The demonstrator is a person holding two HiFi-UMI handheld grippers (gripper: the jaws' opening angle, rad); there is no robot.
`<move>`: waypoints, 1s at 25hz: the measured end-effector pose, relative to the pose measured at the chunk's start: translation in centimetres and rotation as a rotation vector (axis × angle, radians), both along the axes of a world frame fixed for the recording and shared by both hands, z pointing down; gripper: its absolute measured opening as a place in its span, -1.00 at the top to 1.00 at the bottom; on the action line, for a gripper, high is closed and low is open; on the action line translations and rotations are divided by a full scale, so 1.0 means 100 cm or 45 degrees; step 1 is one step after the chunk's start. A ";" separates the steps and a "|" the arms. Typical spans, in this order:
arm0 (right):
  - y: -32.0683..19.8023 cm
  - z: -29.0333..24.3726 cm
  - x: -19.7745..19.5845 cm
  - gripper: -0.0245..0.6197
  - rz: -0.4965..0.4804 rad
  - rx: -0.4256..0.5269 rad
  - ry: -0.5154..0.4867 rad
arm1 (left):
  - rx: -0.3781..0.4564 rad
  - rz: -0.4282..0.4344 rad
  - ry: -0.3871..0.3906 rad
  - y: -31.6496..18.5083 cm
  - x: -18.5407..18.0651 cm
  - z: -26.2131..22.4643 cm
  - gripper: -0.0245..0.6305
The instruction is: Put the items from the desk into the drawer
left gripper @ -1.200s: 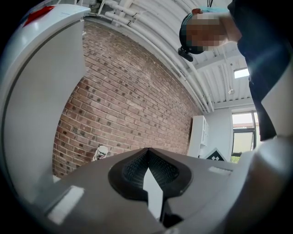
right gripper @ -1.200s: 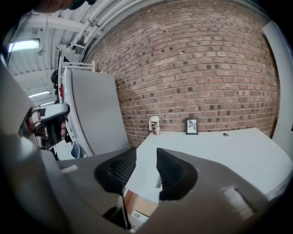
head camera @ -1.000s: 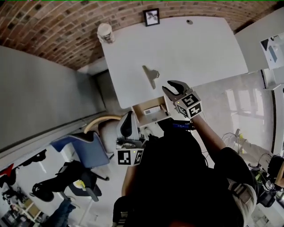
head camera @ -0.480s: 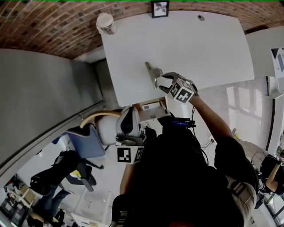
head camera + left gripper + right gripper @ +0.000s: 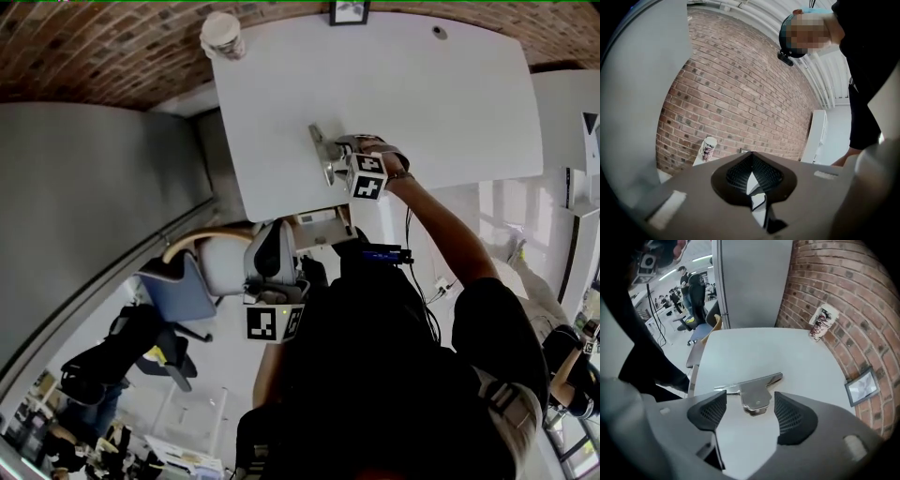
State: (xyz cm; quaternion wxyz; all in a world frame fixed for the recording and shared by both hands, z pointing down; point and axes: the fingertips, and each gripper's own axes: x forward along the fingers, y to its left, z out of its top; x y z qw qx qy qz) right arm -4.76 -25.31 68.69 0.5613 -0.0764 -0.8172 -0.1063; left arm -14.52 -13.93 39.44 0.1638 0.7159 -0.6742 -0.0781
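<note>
A metal clip [image 5: 324, 154] [image 5: 752, 389] lies flat on the white desk [image 5: 422, 103]. My right gripper [image 5: 345, 159] [image 5: 750, 403] is open, low over the desk, with its two dark pads on either side of the clip's near end and not touching it. My left gripper [image 5: 270, 267] [image 5: 751, 176] is held back below the desk edge, jaws shut with nothing between them. An open drawer [image 5: 319, 228] shows under the desk's near edge, between the two grippers.
A paper cup [image 5: 222, 36] [image 5: 820, 322] stands at the desk's far left corner by the brick wall. A small picture frame [image 5: 349, 11] [image 5: 861, 386] stands at the back edge. A chair [image 5: 183, 286] is left of the drawer.
My right gripper has moved forward from the desk's near edge to the clip, which now lies between its open jaws. The left gripper has stayed in place.
</note>
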 end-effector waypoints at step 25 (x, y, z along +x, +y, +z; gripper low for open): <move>-0.014 0.056 0.001 0.04 -0.090 -0.057 0.159 | -0.012 -0.022 0.004 0.002 0.001 0.004 0.88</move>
